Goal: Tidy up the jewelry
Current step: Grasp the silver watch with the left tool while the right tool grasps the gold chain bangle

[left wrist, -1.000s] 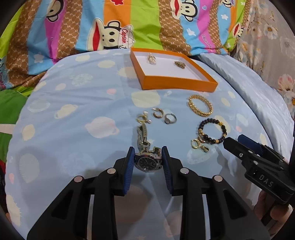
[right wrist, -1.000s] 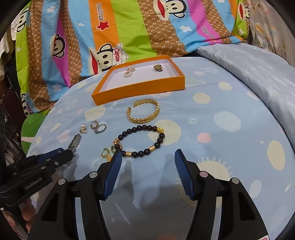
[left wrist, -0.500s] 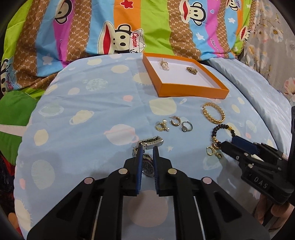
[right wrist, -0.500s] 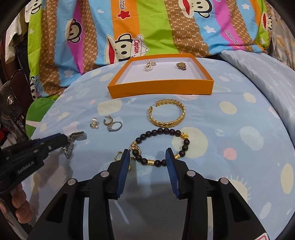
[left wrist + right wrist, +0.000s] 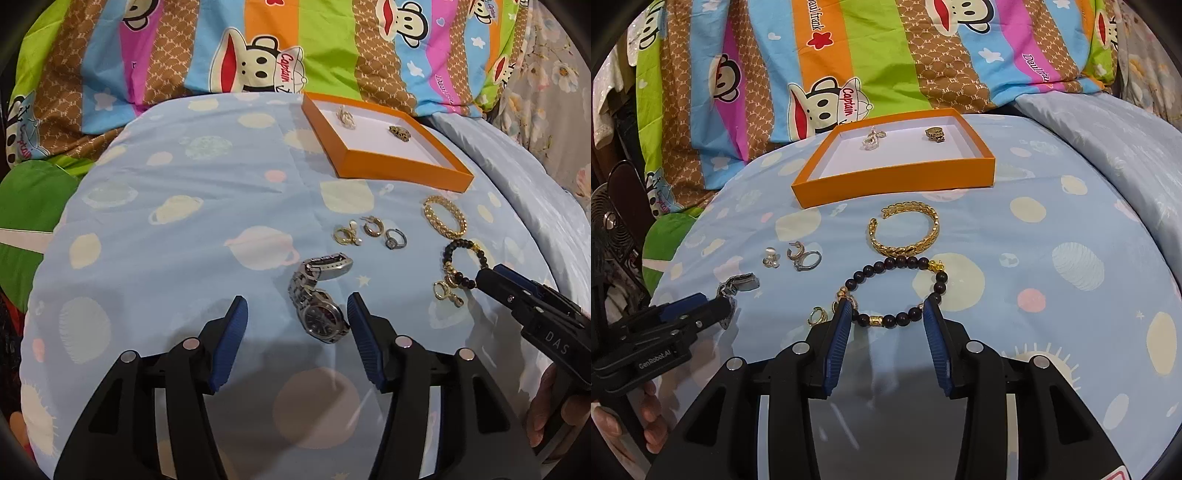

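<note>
A silver watch (image 5: 320, 300) lies on the blue sheet between the tips of my left gripper (image 5: 297, 317), which is open and not holding it. My right gripper (image 5: 888, 319) is open with its fingers either side of the near arc of a black bead bracelet (image 5: 899, 286). A gold cuff bracelet (image 5: 907, 234) lies beyond it. Small earrings and a ring (image 5: 369, 232) lie in a row mid-sheet. An orange box (image 5: 894, 181) at the back holds a silver brooch (image 5: 872, 138) and a dark gold piece (image 5: 934, 134).
A small gold earring (image 5: 817, 316) lies just left of the right gripper's left finger. A striped cartoon-monkey blanket (image 5: 258, 48) rises behind the box. The blue bedding slopes up at the right (image 5: 1108, 147). A fan (image 5: 609, 225) stands at the far left.
My left gripper was shut on the watch half a second ago and has opened, leaving the watch on the sheet. My right gripper has moved forward around the bead bracelet.
</note>
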